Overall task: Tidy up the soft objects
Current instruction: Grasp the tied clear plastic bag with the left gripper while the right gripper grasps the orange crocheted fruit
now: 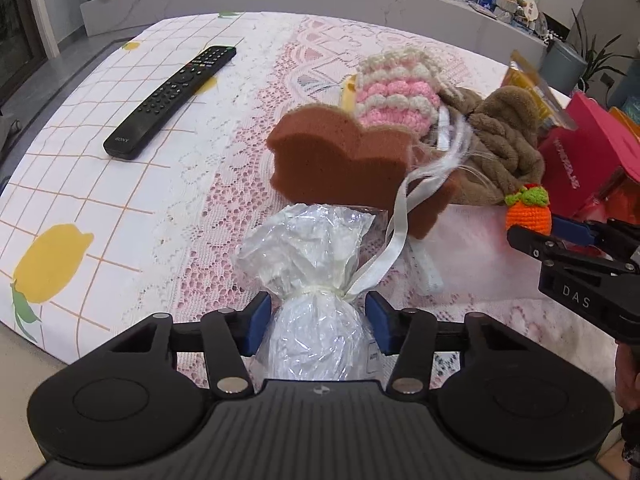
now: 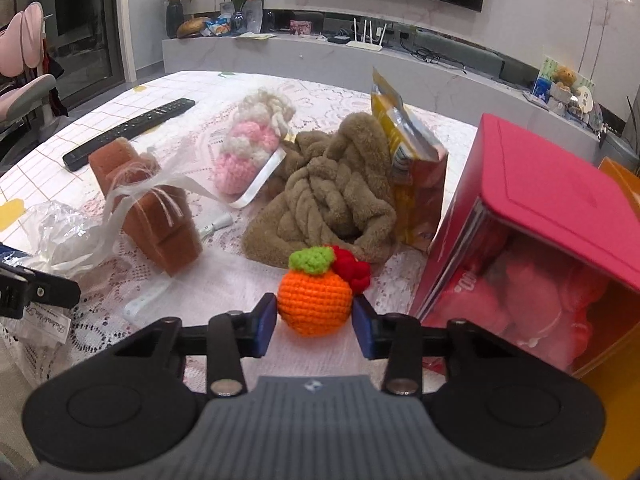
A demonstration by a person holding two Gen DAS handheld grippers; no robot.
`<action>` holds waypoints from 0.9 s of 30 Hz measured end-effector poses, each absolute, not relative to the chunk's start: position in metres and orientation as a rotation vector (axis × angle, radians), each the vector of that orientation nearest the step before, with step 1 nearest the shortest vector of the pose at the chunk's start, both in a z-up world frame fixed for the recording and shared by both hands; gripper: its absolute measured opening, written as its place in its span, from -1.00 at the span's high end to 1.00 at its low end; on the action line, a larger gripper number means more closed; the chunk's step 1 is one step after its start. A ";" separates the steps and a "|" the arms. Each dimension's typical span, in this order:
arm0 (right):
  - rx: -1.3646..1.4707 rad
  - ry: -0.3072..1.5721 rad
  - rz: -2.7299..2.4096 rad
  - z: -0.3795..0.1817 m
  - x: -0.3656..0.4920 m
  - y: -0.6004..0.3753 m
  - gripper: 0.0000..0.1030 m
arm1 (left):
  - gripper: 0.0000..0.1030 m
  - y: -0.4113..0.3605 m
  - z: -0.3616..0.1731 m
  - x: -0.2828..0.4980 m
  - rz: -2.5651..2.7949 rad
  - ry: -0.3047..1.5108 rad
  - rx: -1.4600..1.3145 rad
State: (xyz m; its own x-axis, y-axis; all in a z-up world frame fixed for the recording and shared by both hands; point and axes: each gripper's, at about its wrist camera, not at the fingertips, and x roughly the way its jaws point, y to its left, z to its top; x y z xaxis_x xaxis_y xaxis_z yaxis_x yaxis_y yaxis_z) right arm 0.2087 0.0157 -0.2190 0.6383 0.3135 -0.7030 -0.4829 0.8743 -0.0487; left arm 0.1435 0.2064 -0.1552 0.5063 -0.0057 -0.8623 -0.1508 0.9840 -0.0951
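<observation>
My left gripper (image 1: 318,312) is shut on a clear plastic bag (image 1: 312,248) tied with a white ribbon, its blue pads against the bag's sides just below the knot. In the right wrist view that bag (image 2: 60,236) lies at the far left. My right gripper (image 2: 315,320) is shut on a small orange crochet fruit (image 2: 312,300) with a green and red top, which rests on the lace tablecloth (image 2: 240,276). Behind them stand a brown sponge (image 1: 340,164), a pink and white crochet pouch (image 1: 396,92) and a brown braided plush (image 2: 332,196).
A black remote (image 1: 172,100) lies at the left on the lemon-print cloth. A red box (image 2: 540,200) with a clear front stands close on the right, a yellow snack packet (image 2: 408,160) leaning behind the plush. A low stone shelf runs beyond the table.
</observation>
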 end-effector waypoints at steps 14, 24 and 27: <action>-0.188 0.680 0.506 -0.174 0.174 0.000 0.21 | -0.07 0.192 -0.086 0.105 0.088 0.855 -0.178; -0.125 0.620 0.507 -0.135 0.135 -0.032 0.21 | -0.06 0.164 -0.030 0.072 0.025 0.720 -0.189; -0.106 0.607 0.501 -0.125 0.124 -0.046 0.21 | -0.07 0.150 -0.018 0.067 -0.001 0.689 -0.175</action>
State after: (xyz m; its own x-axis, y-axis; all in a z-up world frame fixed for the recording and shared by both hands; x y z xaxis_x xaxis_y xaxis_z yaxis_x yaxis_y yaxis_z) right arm 0.1242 -0.0462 -0.1250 0.7062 0.4189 -0.5707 -0.4802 0.8758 0.0488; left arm 0.0667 0.1497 -0.0181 0.7723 -0.0591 -0.6326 -0.0566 0.9853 -0.1613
